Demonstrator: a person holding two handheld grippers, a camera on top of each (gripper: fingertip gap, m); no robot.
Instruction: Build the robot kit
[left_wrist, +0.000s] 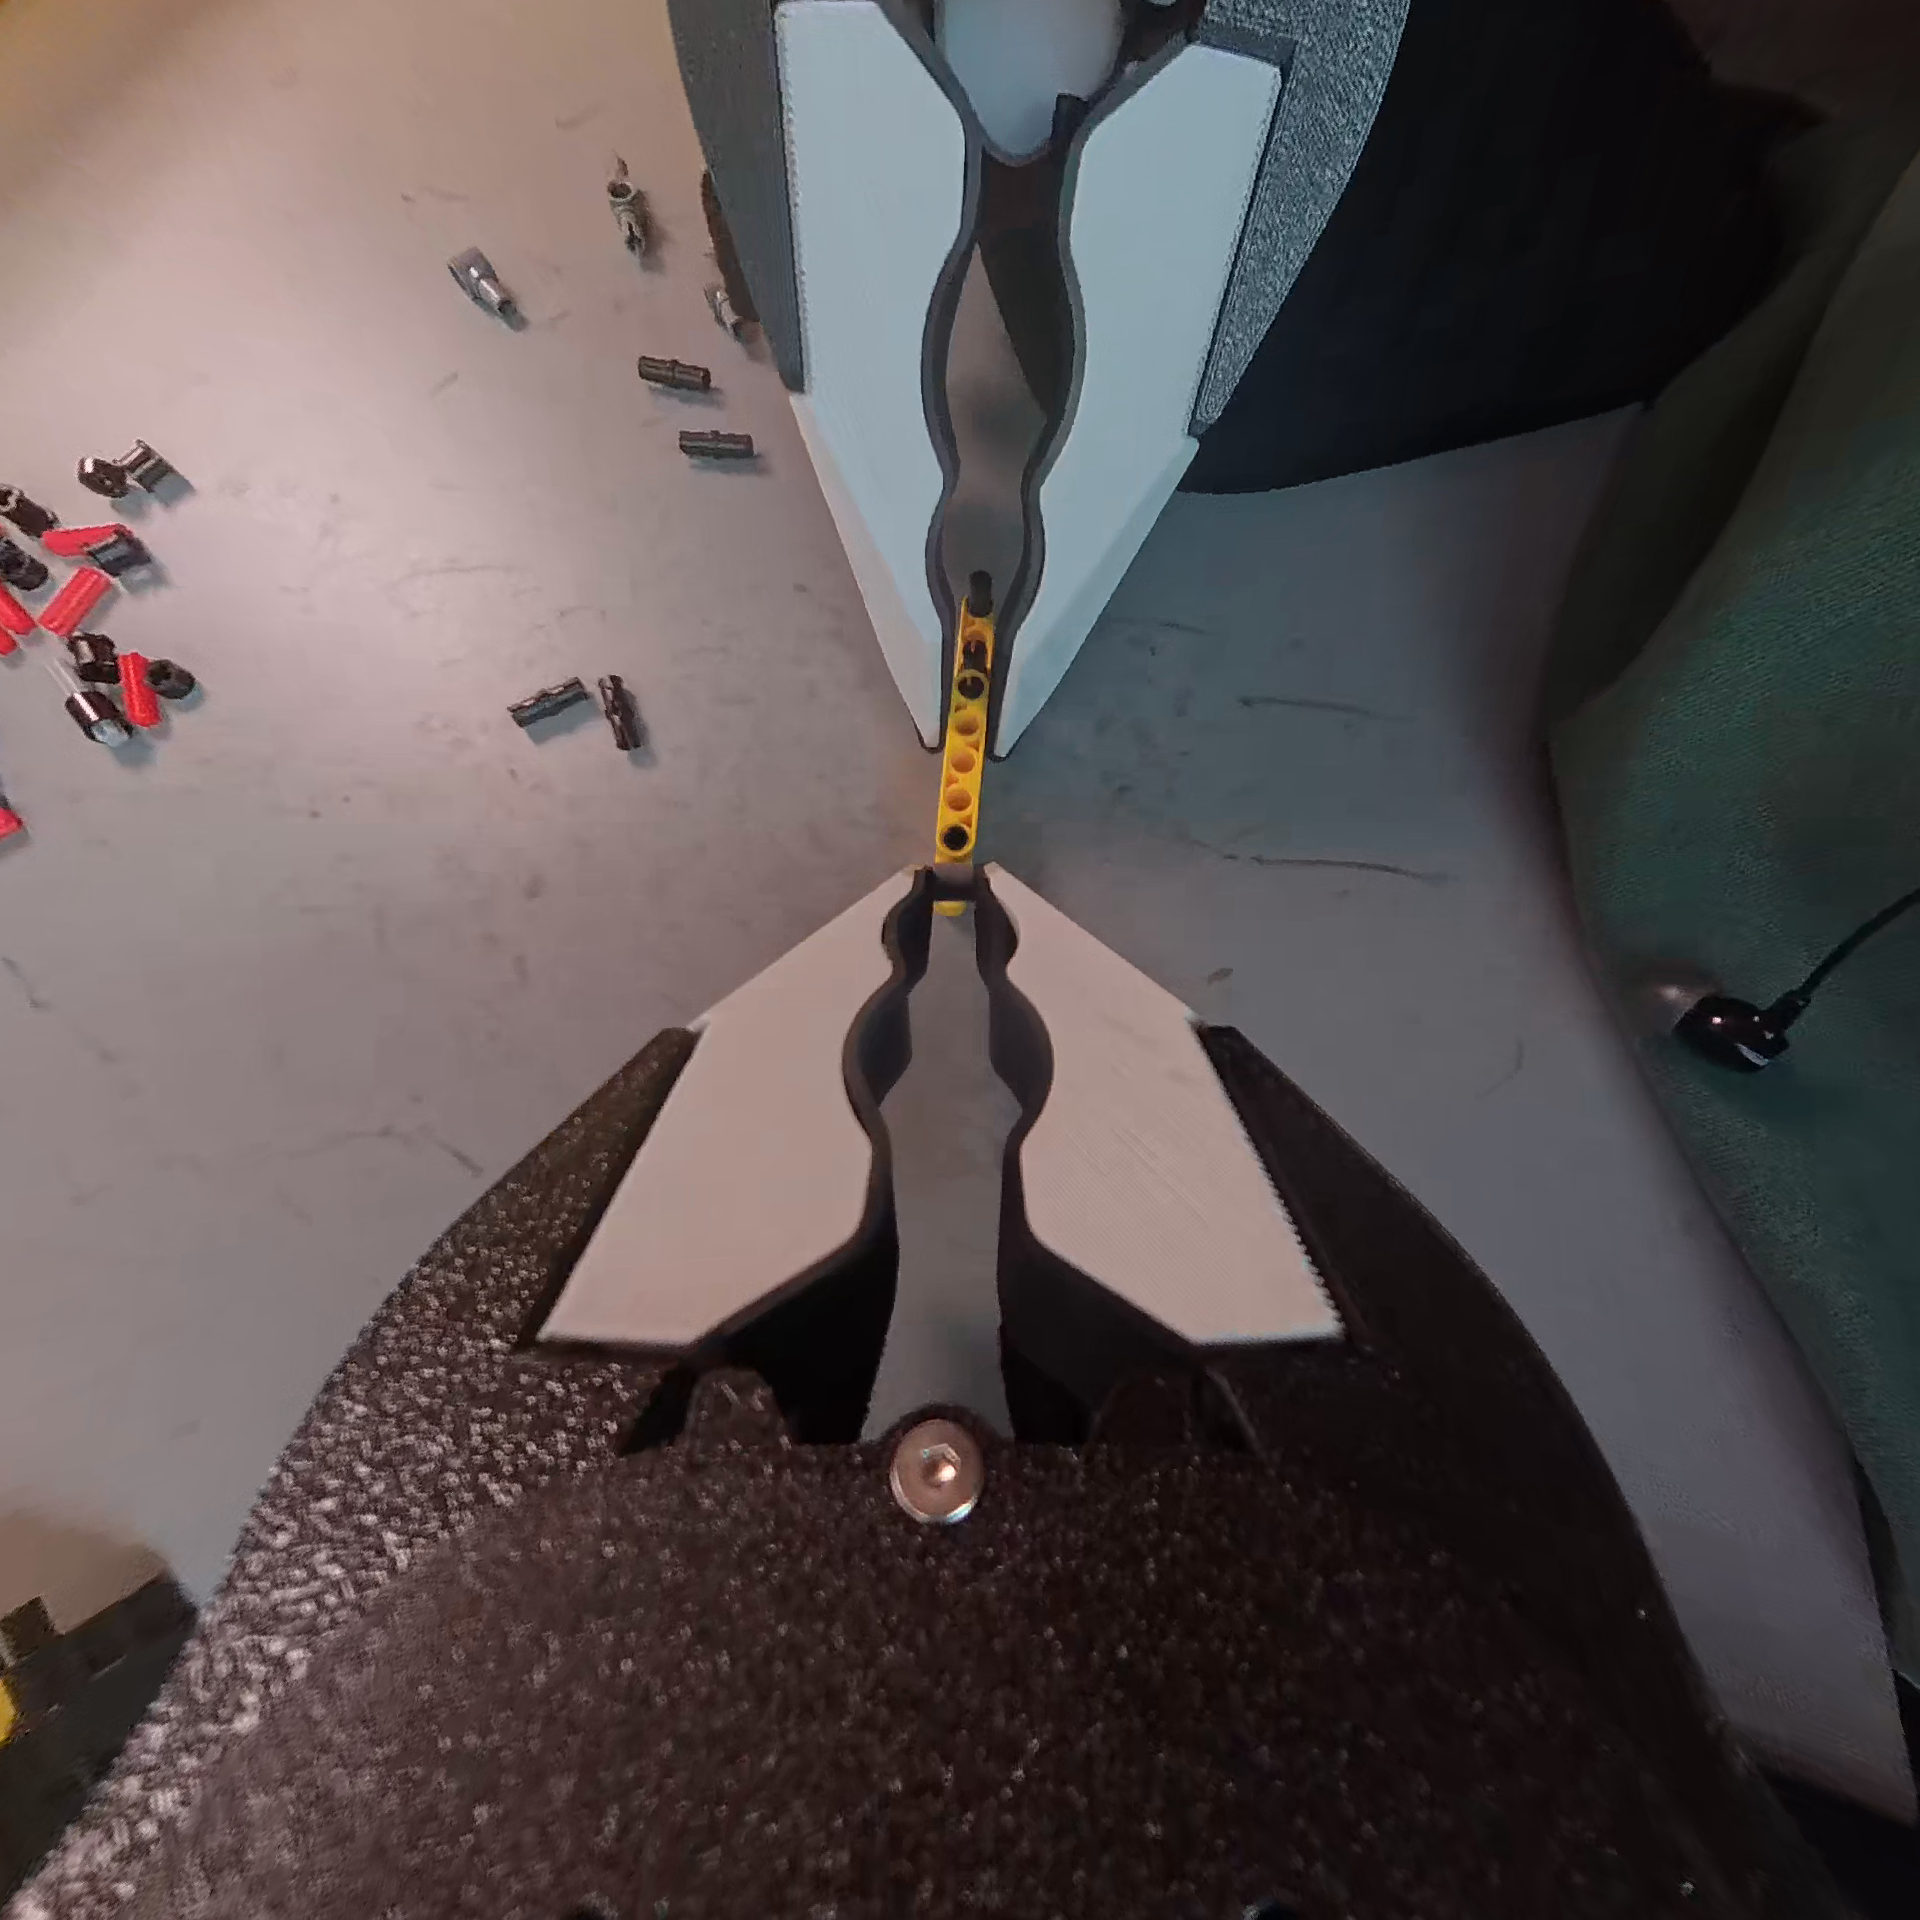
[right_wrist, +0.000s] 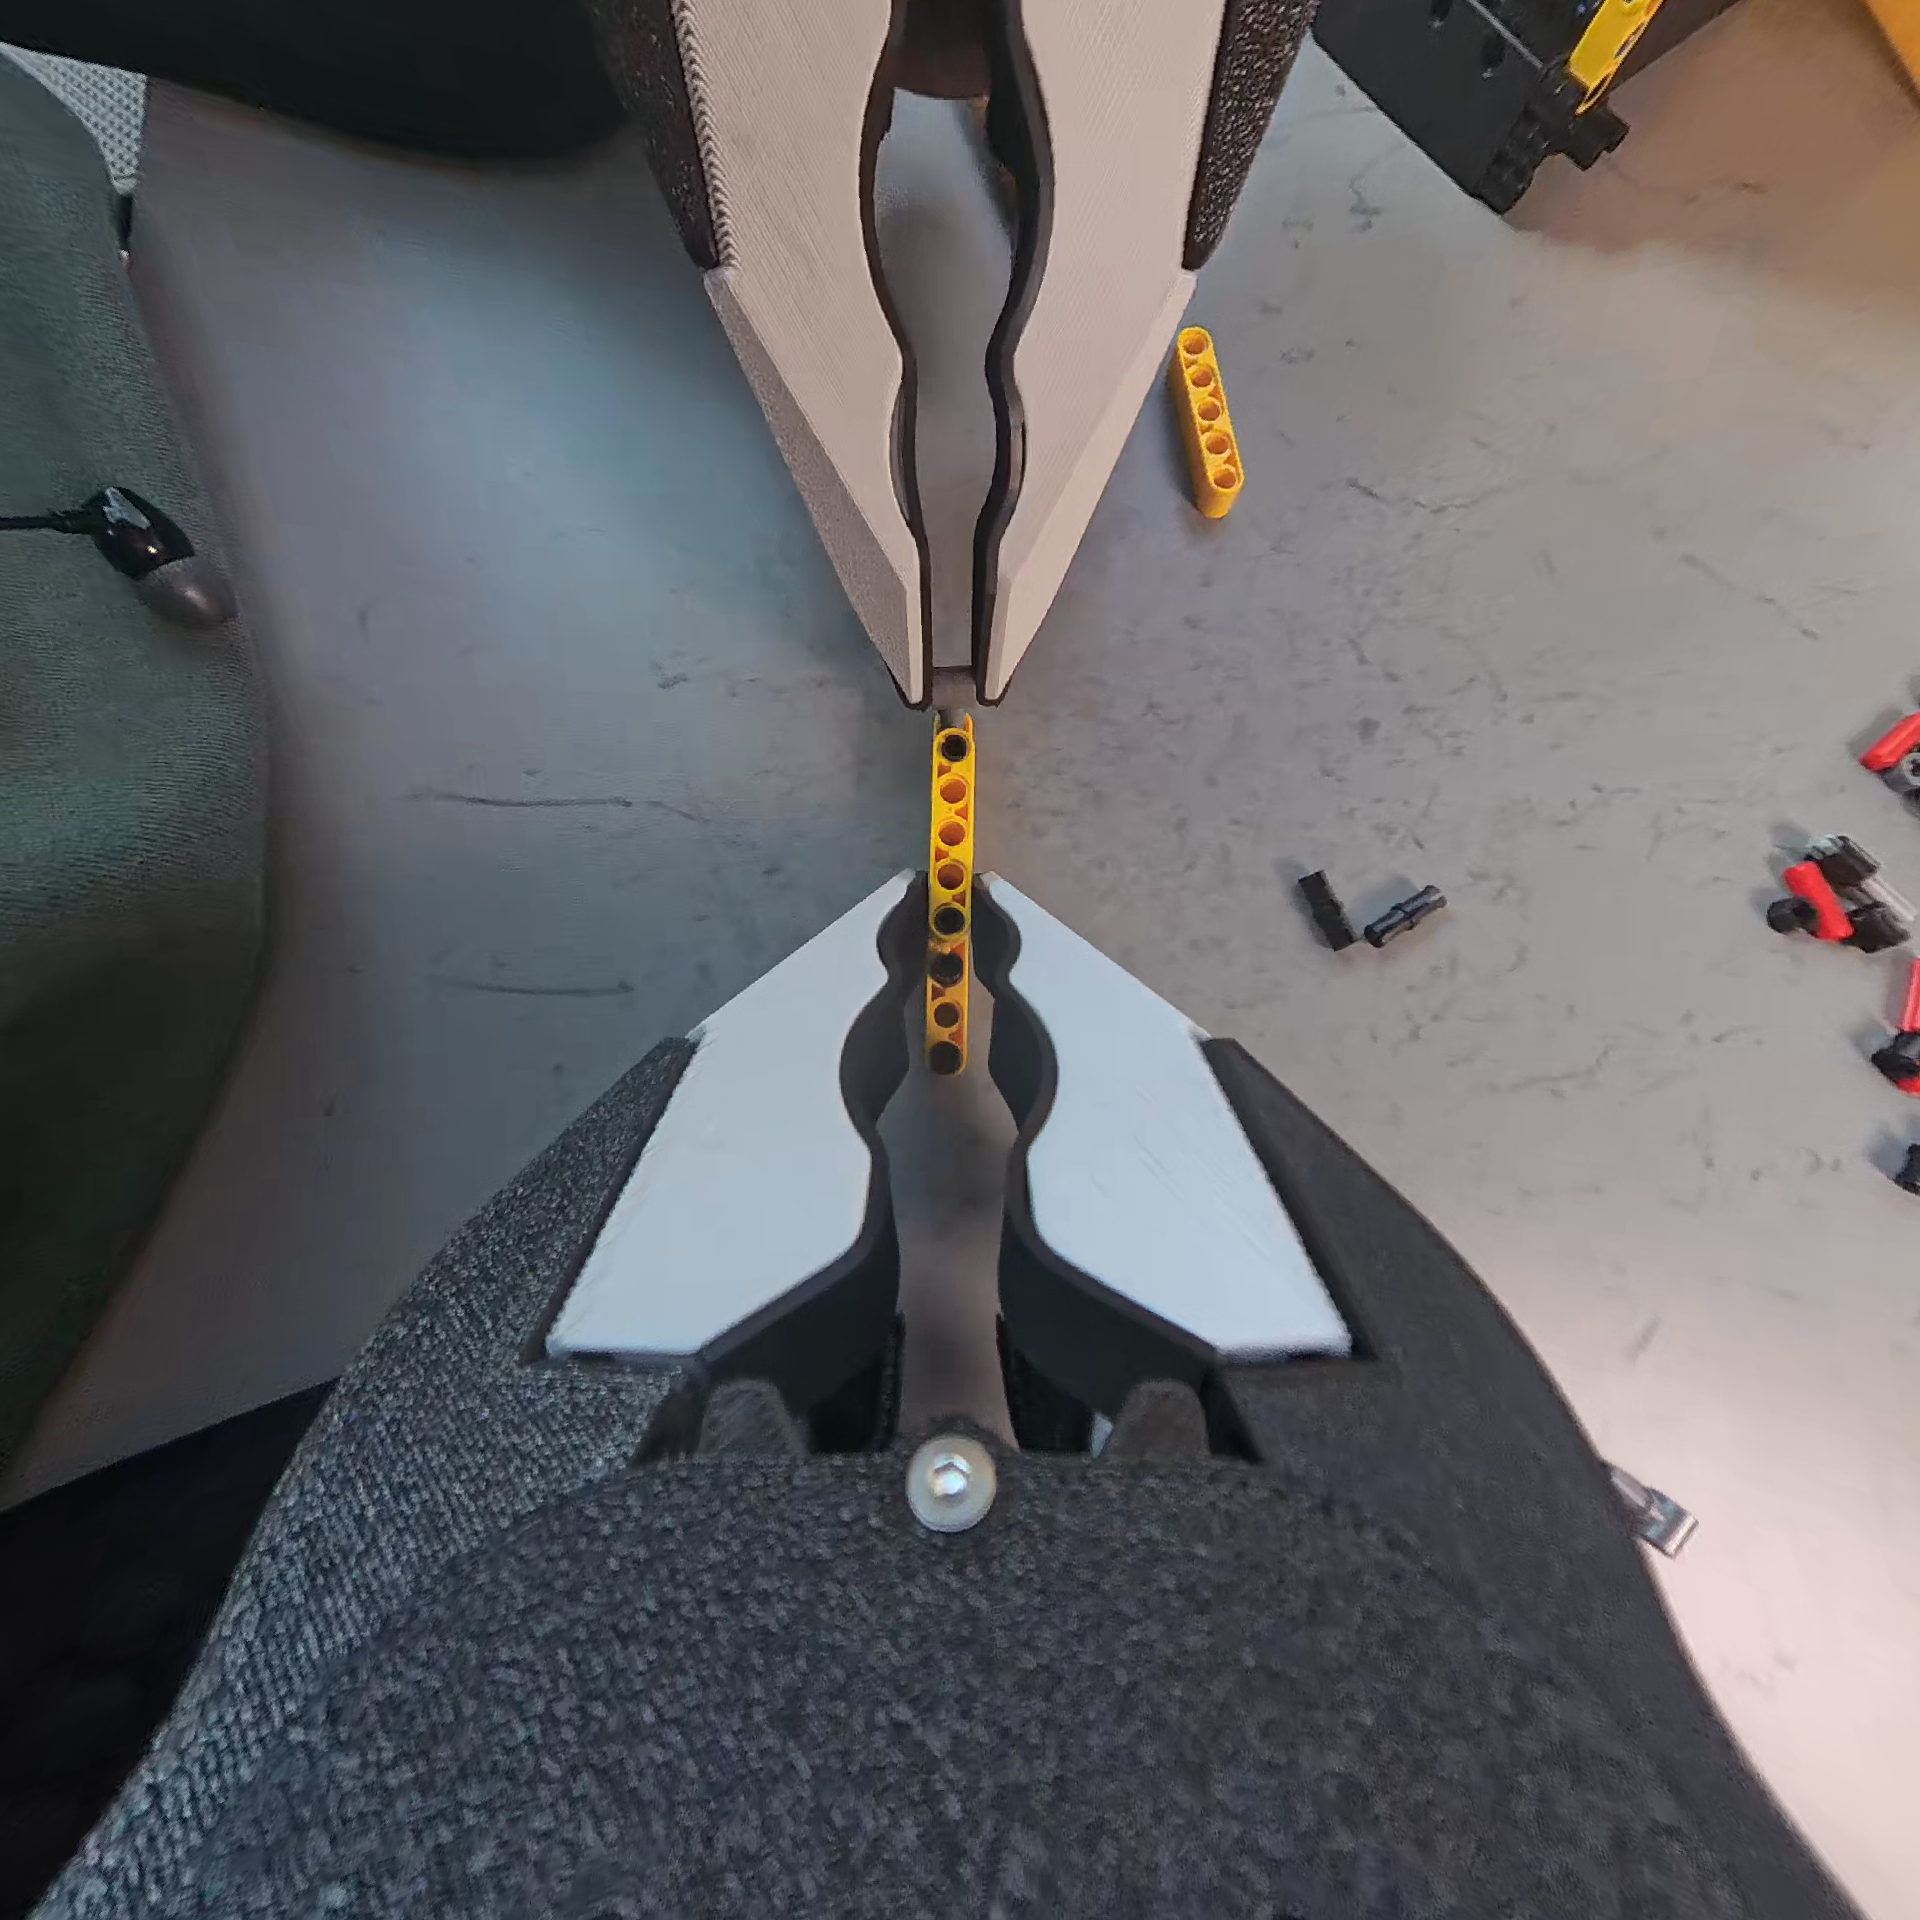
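Note:
A yellow beam with a row of holes (left_wrist: 958, 790) is held level above the grey table (left_wrist: 416, 935), between two grippers that face each other. Some of its holes look filled with black pins. My left gripper (left_wrist: 950, 881) is closed on the beam's near end; it also shows at the top of the right wrist view (right_wrist: 951, 691). My right gripper (right_wrist: 951, 885) is shut on the other half of the beam (right_wrist: 950, 831), which reaches back between its fingers. It shows at the top of the left wrist view (left_wrist: 964, 743).
A loose yellow beam (right_wrist: 1205, 421) and black pins (right_wrist: 1371, 914) lie on the table, with red and black connectors (right_wrist: 1829, 904) farther out. A black built block (right_wrist: 1496, 94) stands at the far corner. A green fabric seat (left_wrist: 1766, 727) with a black cable plug (left_wrist: 1730, 1029) borders the table edge. My two grippers' fingertips are within a few centimetres of each other. The black built block (right_wrist: 1496, 94) is about equally far from each gripper, around 20 centimeters. The left camera catches it too, in the left wrist view (left_wrist: 129, 1706).

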